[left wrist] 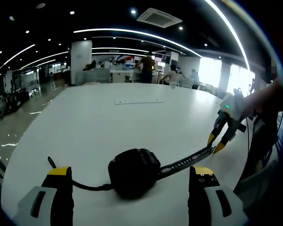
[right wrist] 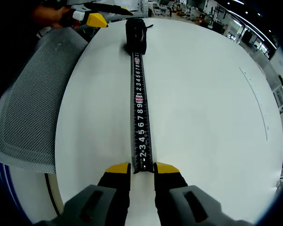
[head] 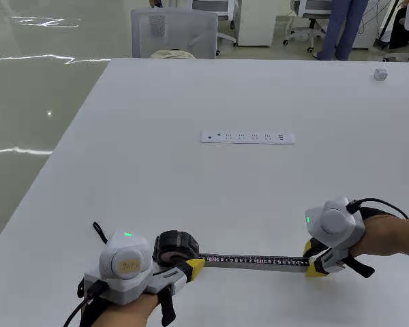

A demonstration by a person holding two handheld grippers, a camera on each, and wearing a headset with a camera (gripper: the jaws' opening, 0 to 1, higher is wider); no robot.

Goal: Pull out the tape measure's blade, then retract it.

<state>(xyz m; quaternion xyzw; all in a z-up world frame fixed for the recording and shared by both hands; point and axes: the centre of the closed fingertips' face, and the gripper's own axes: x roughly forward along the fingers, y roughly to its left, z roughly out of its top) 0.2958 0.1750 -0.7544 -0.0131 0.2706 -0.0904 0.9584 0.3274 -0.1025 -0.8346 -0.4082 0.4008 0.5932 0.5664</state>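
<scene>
My right gripper (right wrist: 142,168) nips the tip of the blade (right wrist: 139,108), which lies stretched along the near table (head: 191,191). My left gripper (left wrist: 131,170) stands wide around the black tape measure (left wrist: 134,172) at the left, jaws clear of it.

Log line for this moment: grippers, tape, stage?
left gripper: open, jaws astride black round tape measure case | right gripper: shut on end of black numbered blade | blade: extended along white table | stage: not yet retracted

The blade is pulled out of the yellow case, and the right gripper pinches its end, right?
Not quite: the case is black, not yellow; the left gripper view shows it. The blade is pulled out, and the right gripper pinches its end.
</scene>
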